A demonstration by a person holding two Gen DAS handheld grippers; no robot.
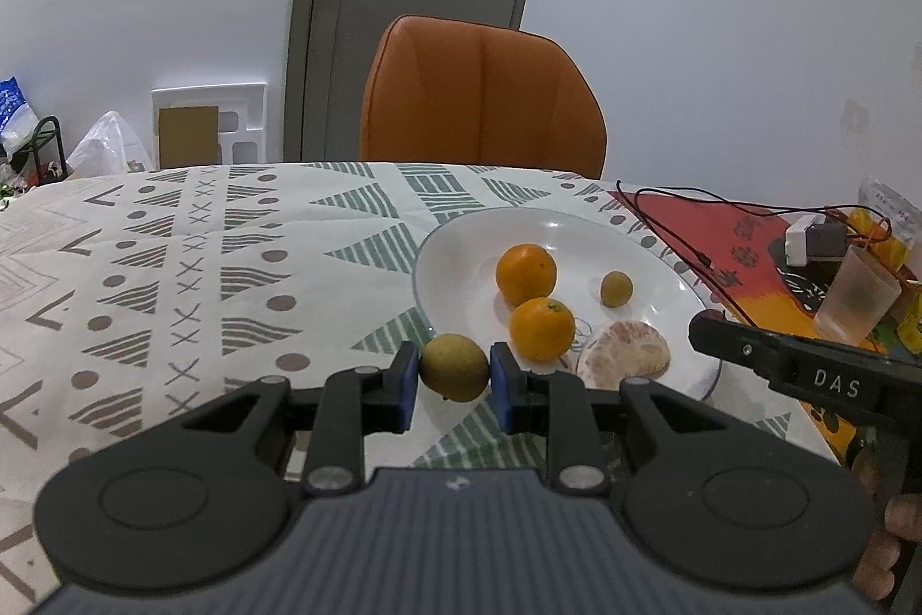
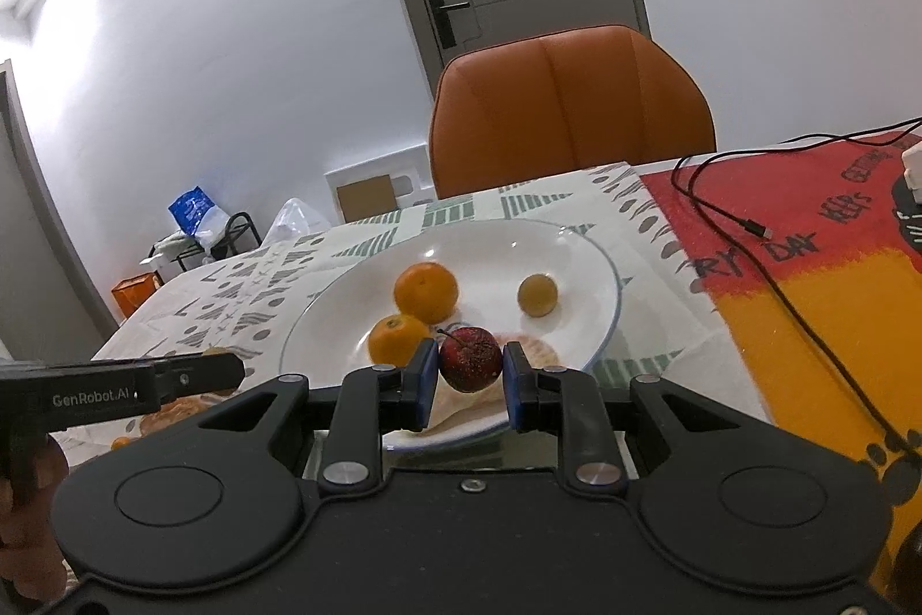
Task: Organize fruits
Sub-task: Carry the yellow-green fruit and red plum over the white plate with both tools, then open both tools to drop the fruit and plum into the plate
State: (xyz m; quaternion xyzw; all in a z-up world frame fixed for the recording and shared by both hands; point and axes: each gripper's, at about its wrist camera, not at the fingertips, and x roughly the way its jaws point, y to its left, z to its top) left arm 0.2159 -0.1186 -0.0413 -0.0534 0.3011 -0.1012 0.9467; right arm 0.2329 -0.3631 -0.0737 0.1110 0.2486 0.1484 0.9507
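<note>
A white plate [image 1: 461, 246] [image 2: 582, 263] on the patterned tablecloth holds two oranges [image 1: 526, 274] [image 2: 425, 291], a small yellow-green fruit [image 1: 616, 289] [image 2: 537, 294] and a peeled pomelo piece [image 1: 625, 353]. My left gripper [image 1: 454, 373] is shut on a yellow-green round fruit [image 1: 453, 366], held just left of the plate's near rim. My right gripper [image 2: 468, 373] is shut on a small dark red fruit [image 2: 469, 357] with a stem, held above the plate's near part. The right gripper's side shows in the left wrist view [image 1: 795, 370].
An orange chair [image 1: 481, 96] stands behind the table. A red and orange mat [image 2: 835, 257] with a black cable [image 2: 766, 263] lies right of the plate. A frosted cup [image 1: 856, 295] and a white charger [image 1: 807, 240] sit at the far right.
</note>
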